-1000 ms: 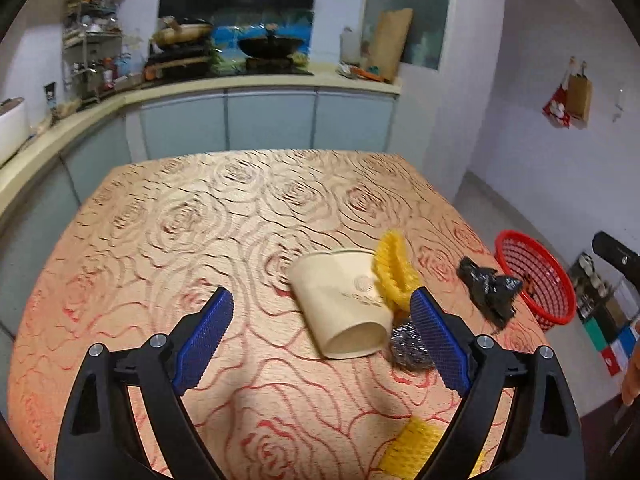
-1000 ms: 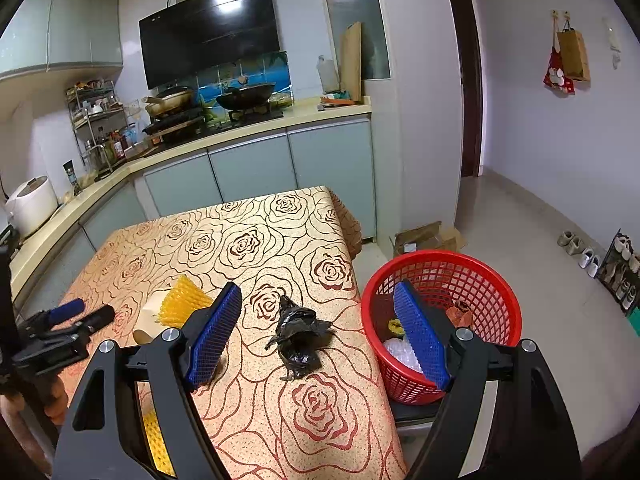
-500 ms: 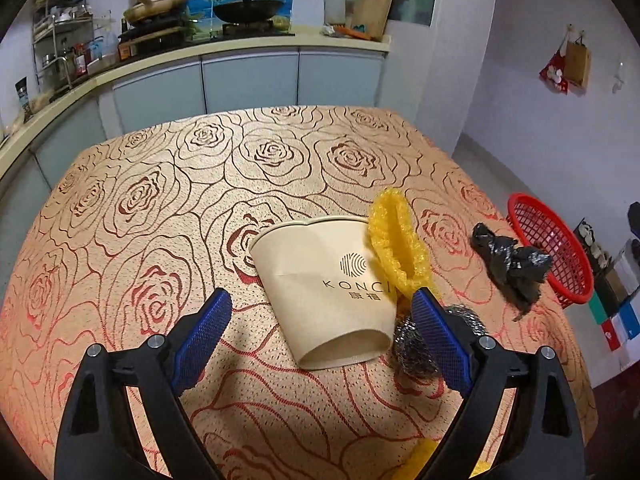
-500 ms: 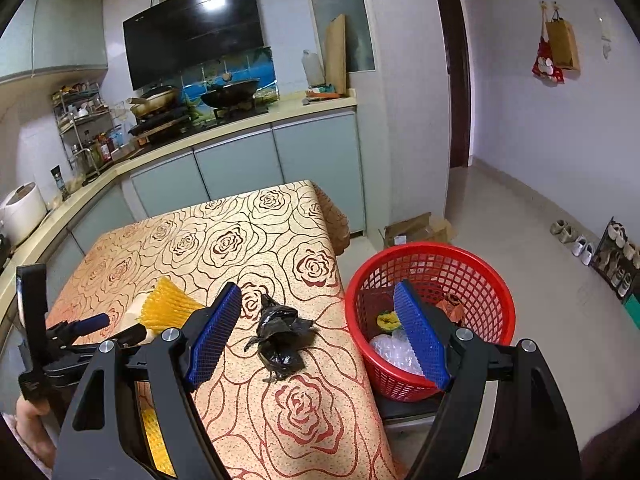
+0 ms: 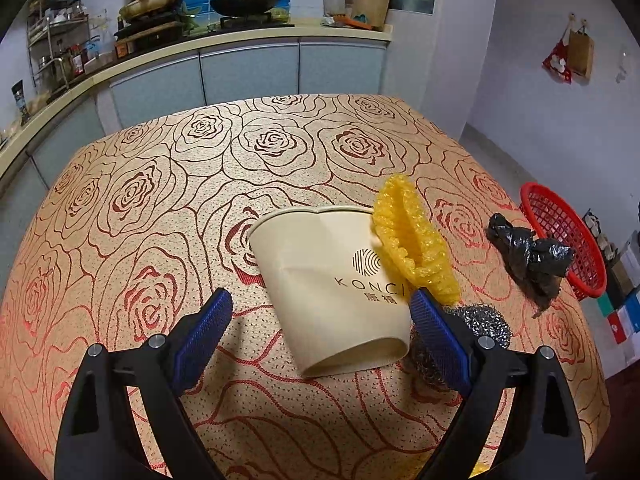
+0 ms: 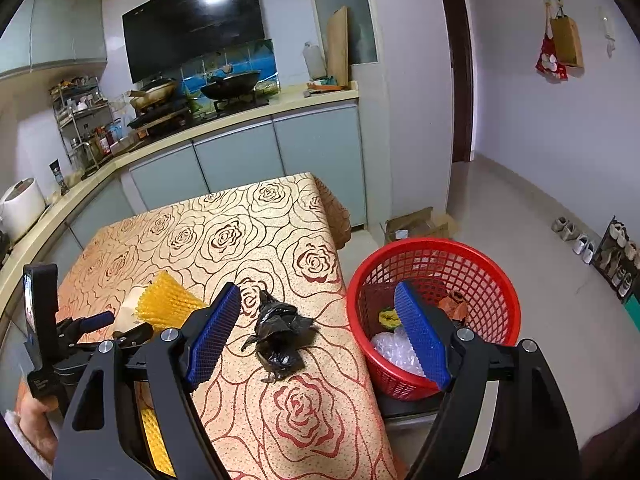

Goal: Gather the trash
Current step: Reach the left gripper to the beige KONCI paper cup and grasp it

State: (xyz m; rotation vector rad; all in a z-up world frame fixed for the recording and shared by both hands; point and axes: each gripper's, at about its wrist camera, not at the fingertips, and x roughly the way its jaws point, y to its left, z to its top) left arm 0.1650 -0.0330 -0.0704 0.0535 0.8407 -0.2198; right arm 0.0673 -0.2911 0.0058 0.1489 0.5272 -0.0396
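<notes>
A beige paper cup (image 5: 332, 280) lies on its side on the rose-patterned table (image 5: 200, 184). A yellow foam net (image 5: 416, 244) leans on it and a steel scourer (image 5: 480, 324) lies beside it. My left gripper (image 5: 320, 324) is open, its pads on either side of the cup's mouth, not touching. A crumpled black bag (image 5: 528, 256) lies near the table's right edge; it also shows in the right wrist view (image 6: 280, 332). My right gripper (image 6: 320, 336) is open and empty, above the bag and the red basket (image 6: 492, 276).
The red basket stands on the floor off the table's right edge and holds plastic wrap (image 6: 396, 352) and scraps. Another yellow foam piece (image 6: 154, 440) lies at the table's near edge. The left gripper's handle (image 6: 52, 344) shows at left. Kitchen counters (image 6: 240, 124) run behind.
My left gripper has moved forward and down to the cup, which now lies between its pads. My right gripper has drifted slightly, staying open over the bag and basket.
</notes>
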